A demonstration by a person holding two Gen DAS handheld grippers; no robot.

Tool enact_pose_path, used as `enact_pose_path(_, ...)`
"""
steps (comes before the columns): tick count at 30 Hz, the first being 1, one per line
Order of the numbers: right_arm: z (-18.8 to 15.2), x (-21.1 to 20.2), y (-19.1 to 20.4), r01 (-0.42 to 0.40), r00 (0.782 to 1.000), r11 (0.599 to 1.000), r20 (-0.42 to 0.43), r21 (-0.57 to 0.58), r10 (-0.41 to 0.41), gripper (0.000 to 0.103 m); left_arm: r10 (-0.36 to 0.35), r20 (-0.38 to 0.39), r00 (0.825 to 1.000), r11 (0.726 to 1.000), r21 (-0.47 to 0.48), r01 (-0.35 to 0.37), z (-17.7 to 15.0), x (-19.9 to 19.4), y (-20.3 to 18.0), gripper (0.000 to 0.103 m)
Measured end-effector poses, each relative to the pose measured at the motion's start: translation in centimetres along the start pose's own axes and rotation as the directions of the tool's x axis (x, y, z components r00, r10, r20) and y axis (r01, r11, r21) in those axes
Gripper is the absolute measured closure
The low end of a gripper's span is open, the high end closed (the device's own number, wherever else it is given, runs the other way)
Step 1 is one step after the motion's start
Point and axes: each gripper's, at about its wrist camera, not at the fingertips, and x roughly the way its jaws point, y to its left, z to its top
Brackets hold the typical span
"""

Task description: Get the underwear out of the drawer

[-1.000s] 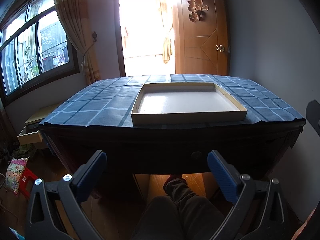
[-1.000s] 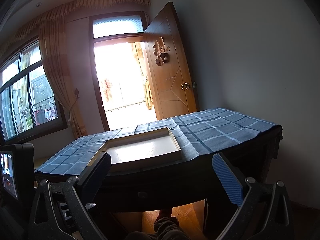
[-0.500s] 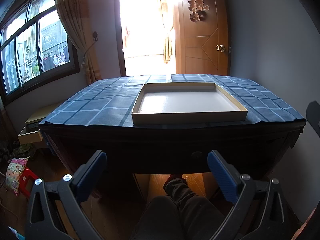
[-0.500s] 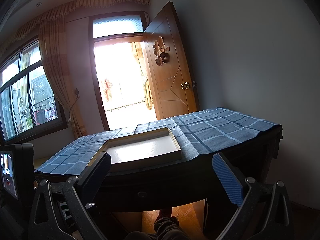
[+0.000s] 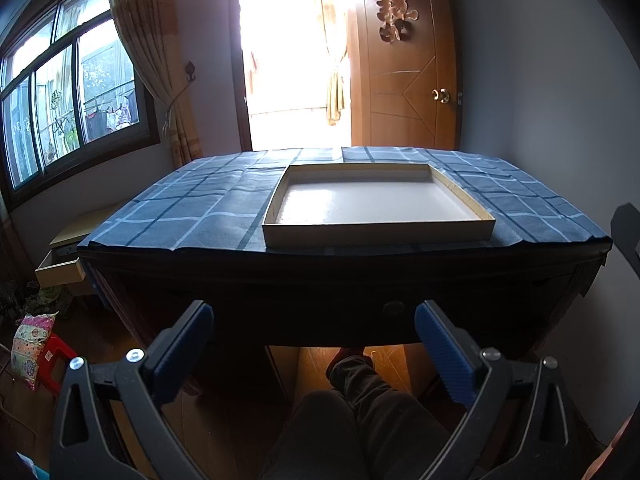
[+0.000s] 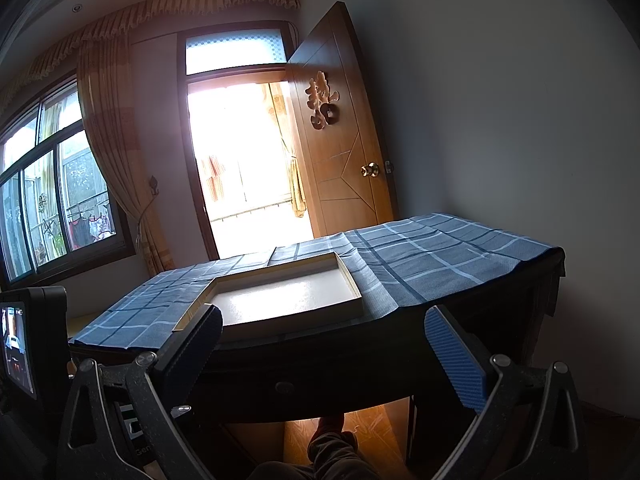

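Two pairs of tongs, both released, fingers spread wide and gripping nothing. From the left wrist, starting at the left edge: a window (image 5: 72, 92) in the upper left; low on the same edge, a patterned bag (image 5: 30, 344) leaning on a red stool (image 5: 56, 364); just above those, a pale drawer (image 5: 60, 272) pulled out of a low light-wood cabinet; next, a tied-back curtain (image 5: 156, 60). Along the bottom of the frame, the left tongs (image 5: 312, 316), blue-padded, apart from the dark bench (image 5: 280, 280) and facing its front. Over the bench top, a blue checked cloth (image 5: 192, 208). On the cloth, a little right of centre, a shallow tray (image 5: 376, 236) with a white floor, lying flat. Lower centre-right, in the bench's shadowed front, a round knob (image 5: 394, 308) belonging to the bench drawer, apparently pushed in, its edges too dark to trace. Beneath the bench, a person's trousered leg (image 5: 360, 392). Upper right, an open wooden door (image 5: 404, 92). From the right wrist, again left to right: a dark device with a small lit screen (image 6: 16, 344) at the left edge, then the right tongs (image 6: 324, 320) along the bottom, likewise apart from the bench, with the same knob (image 6: 285, 387) low between the two fingers. Underwear out of sight in both views.
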Motion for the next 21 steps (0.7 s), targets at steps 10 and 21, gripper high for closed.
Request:
enact_pose_path(10,-0.1,0.0,0.0,0.0,1.0,1.0,-0.002,0.0,0.0,0.0,0.0,0.0,1.0,1.0,0.0,0.0,0.0,0.0,0.0,0.0)
enact_pose_path(21,-0.8,1.8,-0.5,0.016,0.998,1.0,-0.06,-0.003,-0.016,0.0,-0.004,-0.045,0.999,1.0,0.028,0.005,-1.2,2.3,-0.3,0.0)
